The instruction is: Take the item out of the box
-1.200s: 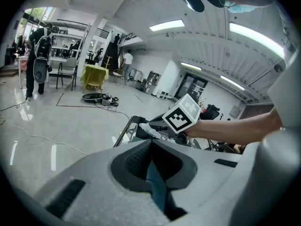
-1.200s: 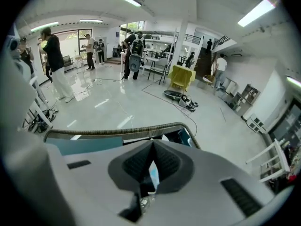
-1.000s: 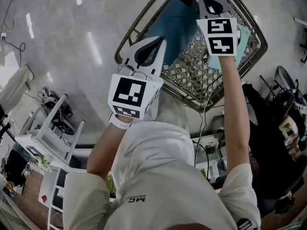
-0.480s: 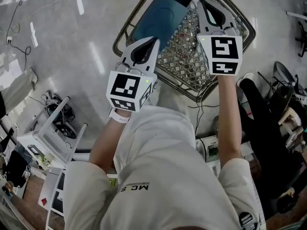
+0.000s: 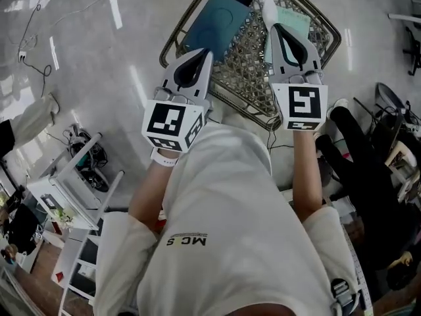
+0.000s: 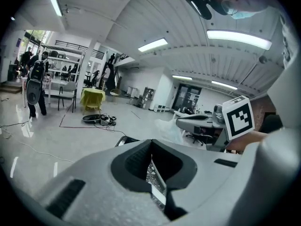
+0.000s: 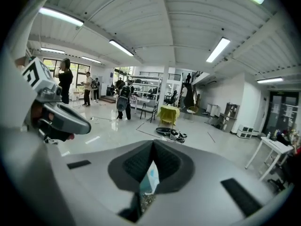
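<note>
left gripper [image 5: 204, 53] pressed together, empty, at wicker basket [image 5: 327, 45] 8 o'clock | right gripper [image 5: 268, 6] pressed together, empty, over it | teal box [image 5: 217, 25] inside

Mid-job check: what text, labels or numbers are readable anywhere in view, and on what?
"MC S": on the shirt, upside down in the head view; no more of it shows.
Cubes on the left gripper and right gripper: square markers only, no words.
Blue item in the basket: no readable print.
Gripper views: nothing readable.
</note>
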The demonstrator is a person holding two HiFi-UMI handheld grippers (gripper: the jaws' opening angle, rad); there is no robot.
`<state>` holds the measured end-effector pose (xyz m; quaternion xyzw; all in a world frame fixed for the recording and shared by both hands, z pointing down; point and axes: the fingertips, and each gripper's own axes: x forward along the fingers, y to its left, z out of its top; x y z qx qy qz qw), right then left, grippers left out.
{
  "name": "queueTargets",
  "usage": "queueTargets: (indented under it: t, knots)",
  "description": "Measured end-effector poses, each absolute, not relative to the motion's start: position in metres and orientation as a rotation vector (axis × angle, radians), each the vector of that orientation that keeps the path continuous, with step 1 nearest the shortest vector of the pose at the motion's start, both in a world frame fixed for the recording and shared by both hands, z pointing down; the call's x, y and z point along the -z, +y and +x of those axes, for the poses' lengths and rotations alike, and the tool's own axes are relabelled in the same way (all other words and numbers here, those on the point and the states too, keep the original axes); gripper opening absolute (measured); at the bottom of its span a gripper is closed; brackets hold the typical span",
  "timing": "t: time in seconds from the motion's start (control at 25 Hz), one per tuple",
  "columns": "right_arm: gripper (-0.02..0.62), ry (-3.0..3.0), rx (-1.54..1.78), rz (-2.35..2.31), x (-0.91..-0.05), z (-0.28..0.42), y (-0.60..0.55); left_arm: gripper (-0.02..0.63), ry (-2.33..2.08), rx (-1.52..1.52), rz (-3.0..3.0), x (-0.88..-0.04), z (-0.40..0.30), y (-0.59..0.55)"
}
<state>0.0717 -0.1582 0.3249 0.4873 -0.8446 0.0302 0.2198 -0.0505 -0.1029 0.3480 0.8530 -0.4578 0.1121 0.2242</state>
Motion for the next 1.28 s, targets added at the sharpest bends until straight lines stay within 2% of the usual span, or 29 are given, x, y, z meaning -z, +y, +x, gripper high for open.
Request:
queueTargets:
  t: [0.4, 1.28]
  knots:
    - [0.015, -2.39, -0.168, 1.47, -0.31, 0.096, -0.09, 0.025, -1.31, -0.305, 2.425, -0.312, -0.035, -0.077]
    - [0.015, -2.426, -0.213, 1.582, -0.304, 0.122, -0.047, 0.025, -1.363, -0.317, 2.456, -0.297, -0.038, -0.044]
